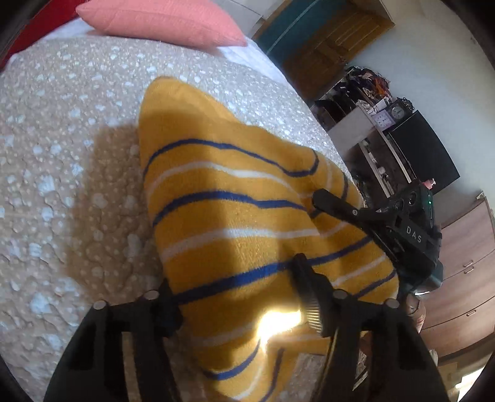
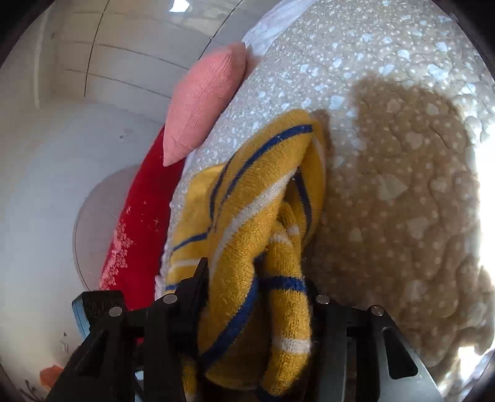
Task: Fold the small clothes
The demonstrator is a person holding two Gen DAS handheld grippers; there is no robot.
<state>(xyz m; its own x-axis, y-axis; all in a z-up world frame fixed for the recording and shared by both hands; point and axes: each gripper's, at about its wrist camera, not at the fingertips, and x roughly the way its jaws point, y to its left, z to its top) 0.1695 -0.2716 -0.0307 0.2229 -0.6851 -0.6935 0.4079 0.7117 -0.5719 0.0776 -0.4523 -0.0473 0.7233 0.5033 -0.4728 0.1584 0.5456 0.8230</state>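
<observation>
So I am looking at a yellow knitted sweater (image 1: 235, 216) with blue and white stripes, lying on the beige bedspread (image 1: 62, 154) with a pink pillow (image 1: 161, 21) at the far end. I am judging it as soft, light and a bit thick — it will sag and bunch, not slide, so I am choosing to take it at an edge or a folded corner, where the layers stay together.

On the left side, the left gripper (image 1: 238, 297) is hanging low over the near part of the cloth. Its fingers (image 1: 304, 297) are standing half apart with the knit passing between them, but whether the pads are really pressing on it I cannot tell; it is looking loose to me.

On the right side, the right gripper (image 2: 256, 297) is having a thick bunched roll of the sweater (image 2: 256, 216) between its jaws — the cloth is filling the gap from side to side, so I am reading this as a hold. This bundle is rising a little off the bedspread (image 2: 402, 201).
</observation>
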